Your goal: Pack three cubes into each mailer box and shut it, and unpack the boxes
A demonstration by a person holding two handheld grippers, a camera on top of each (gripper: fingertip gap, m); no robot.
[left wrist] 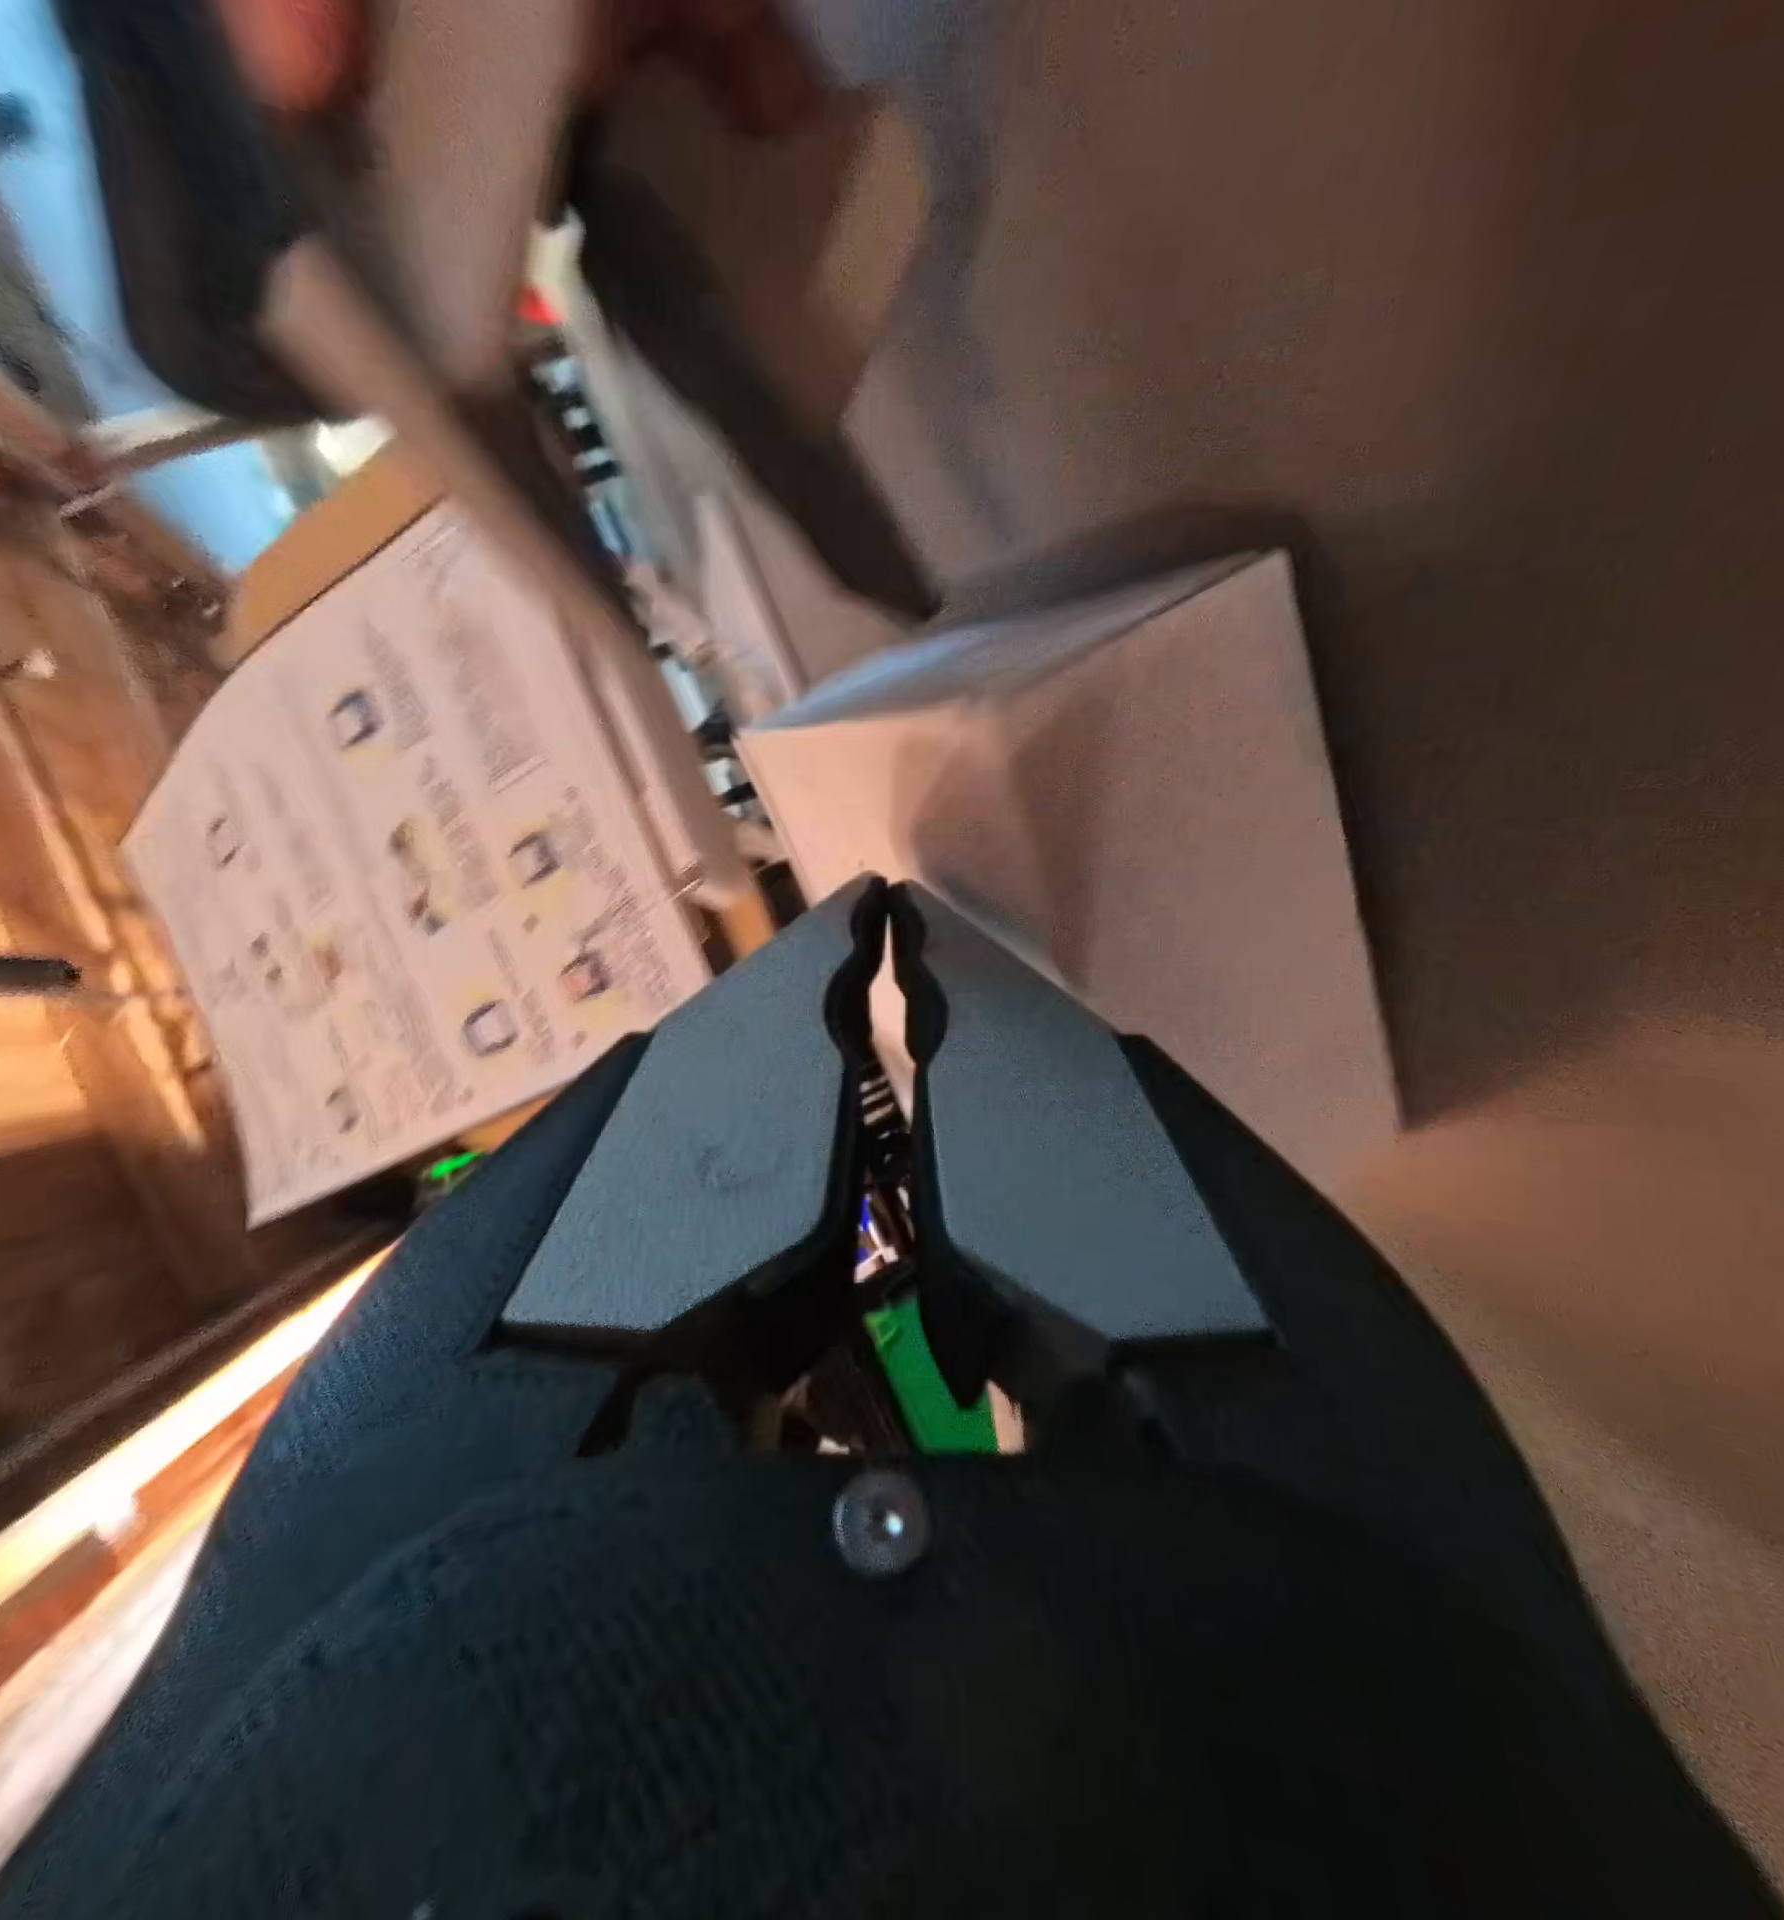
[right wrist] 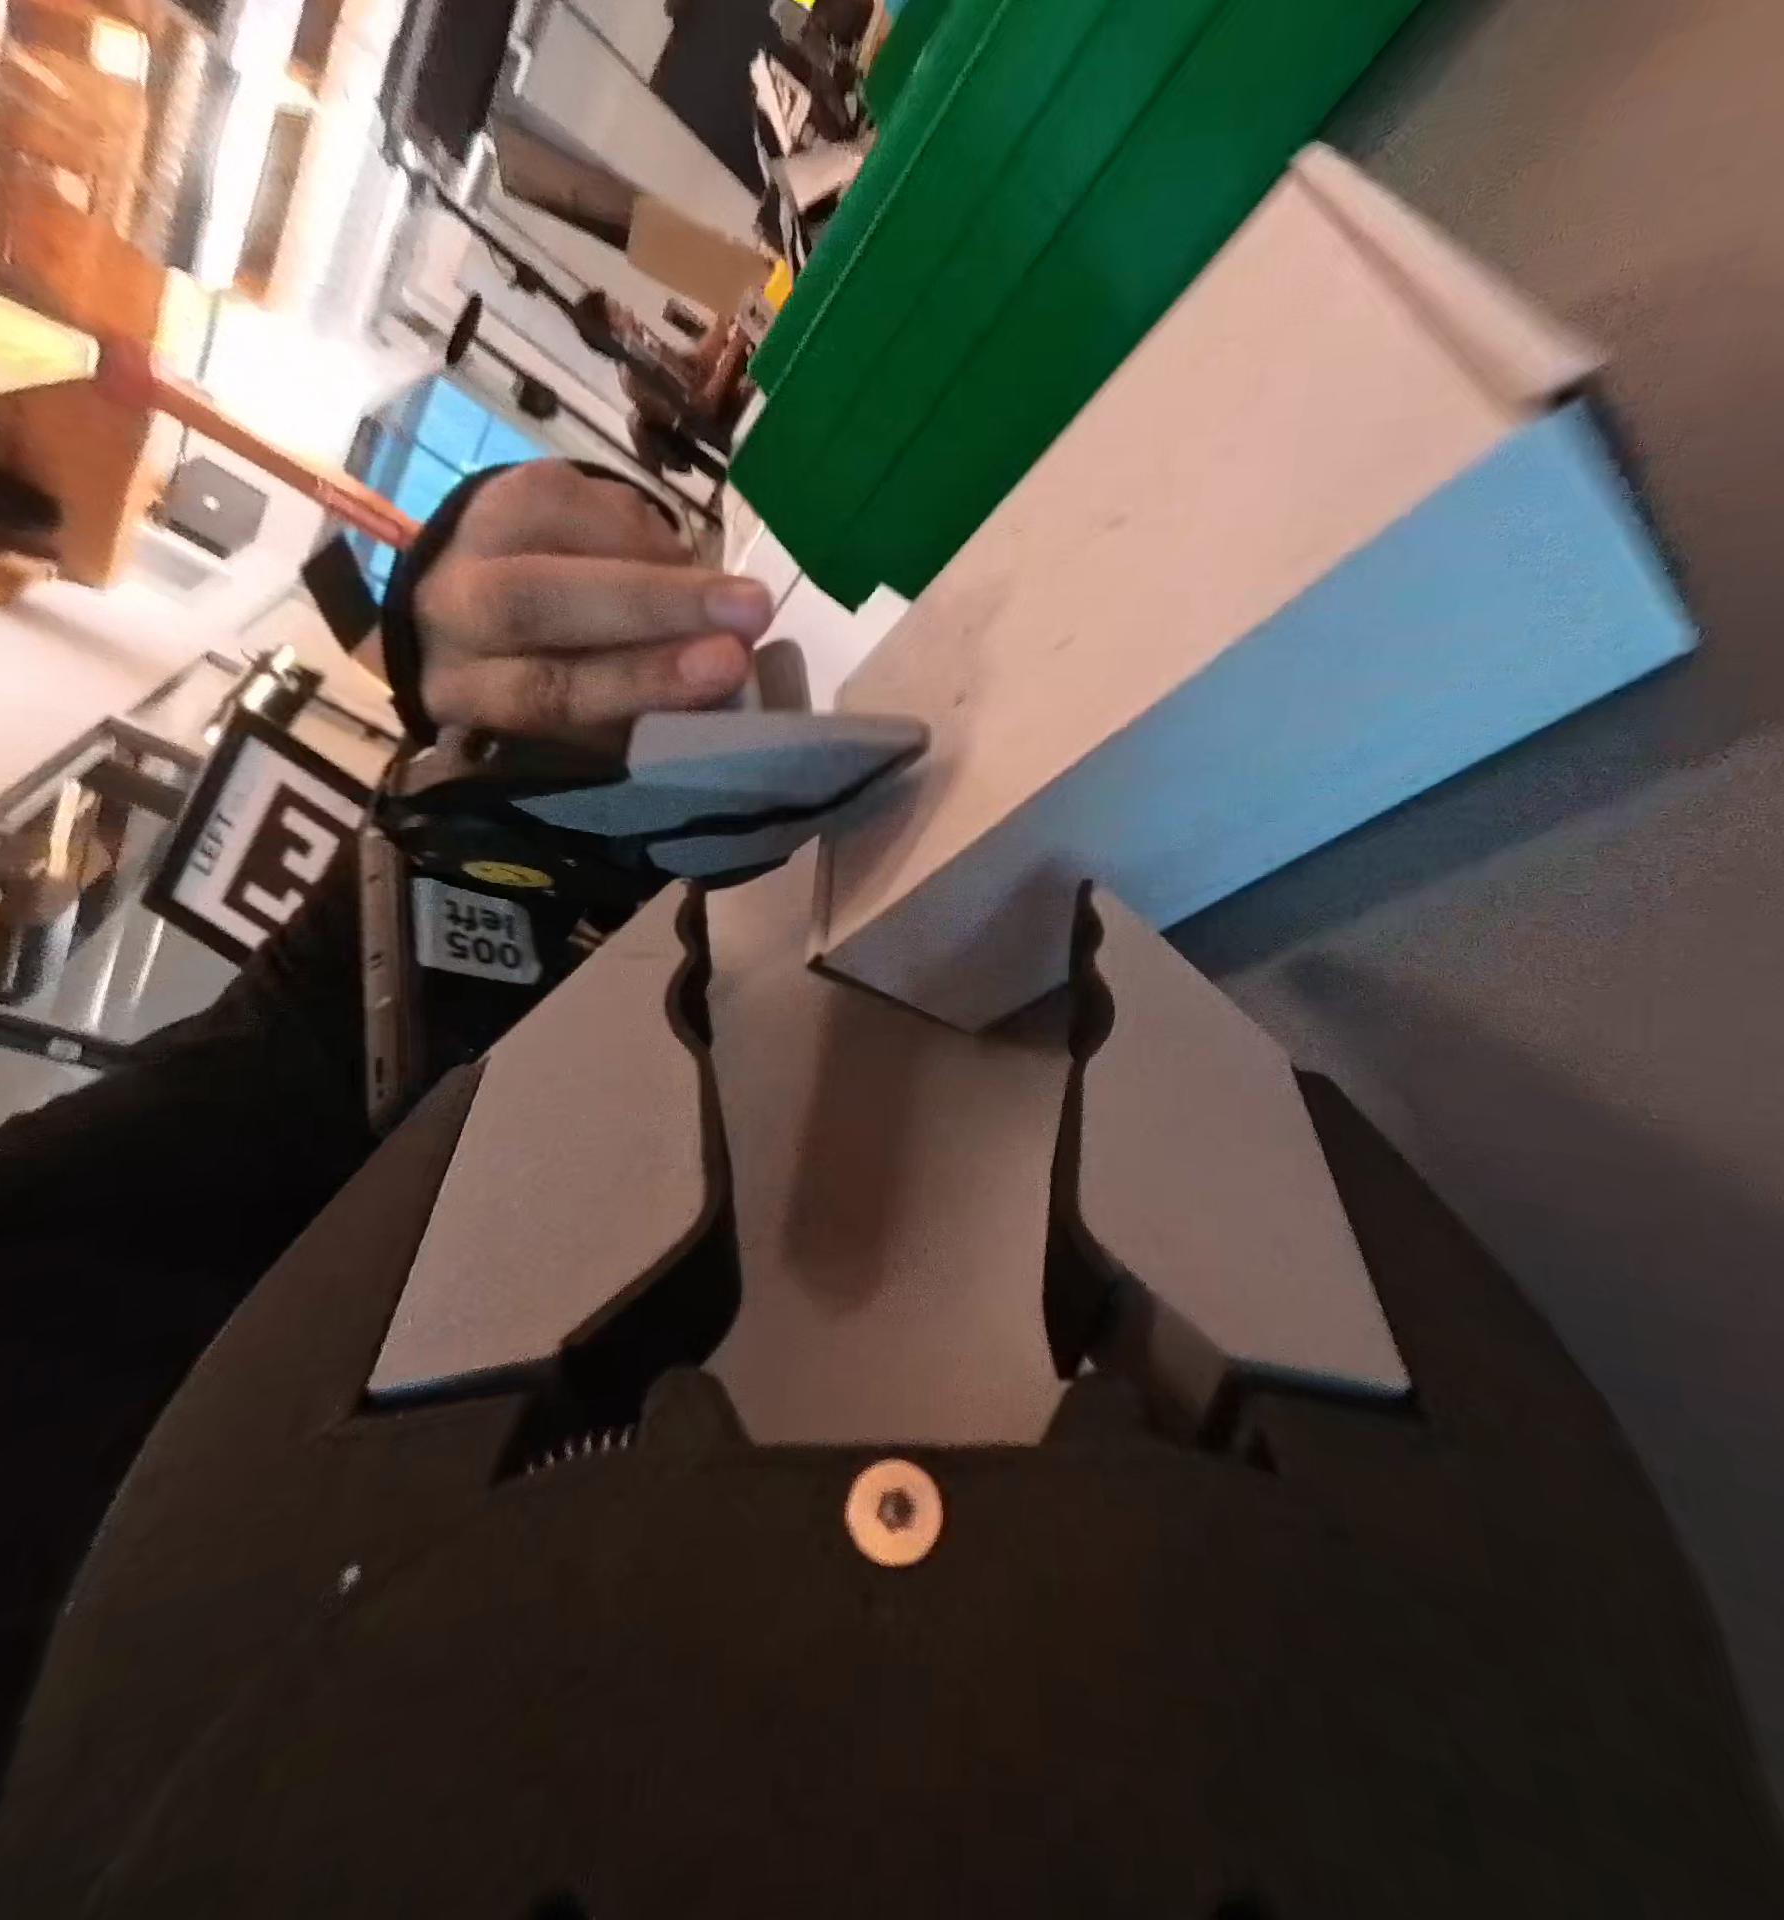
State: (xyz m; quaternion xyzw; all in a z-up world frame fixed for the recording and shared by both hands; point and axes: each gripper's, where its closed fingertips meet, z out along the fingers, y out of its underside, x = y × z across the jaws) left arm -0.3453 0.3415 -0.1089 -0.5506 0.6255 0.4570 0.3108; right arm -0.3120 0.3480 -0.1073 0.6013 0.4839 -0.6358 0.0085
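Observation:
A closed white mailer box (right wrist: pixel 1179 499) lies on the grey table (right wrist: pixel 1542 1195). My right gripper (right wrist: pixel 888 914) is open, and the box's near corner (right wrist: pixel 929 956) stands between its fingers without being pressed. My left gripper (right wrist: pixel 815 769), held by a person's hand (right wrist: pixel 566 613), is shut, with its tips at the box's top face. In the blurred left wrist view, my left gripper (left wrist: pixel 888 899) is shut with nothing between its tips, right at the white box (left wrist: pixel 1127 810). No cubes are visible.
A green bin (right wrist: pixel 971 312) stands just behind the box. Printed sheets (left wrist: pixel 400 862) stand to the left in the left wrist view. Shelves and desks fill the background. The table (left wrist: pixel 1594 416) extends to the right of the box. Across from one pair of fingers to the other is roughly 4 centimeters.

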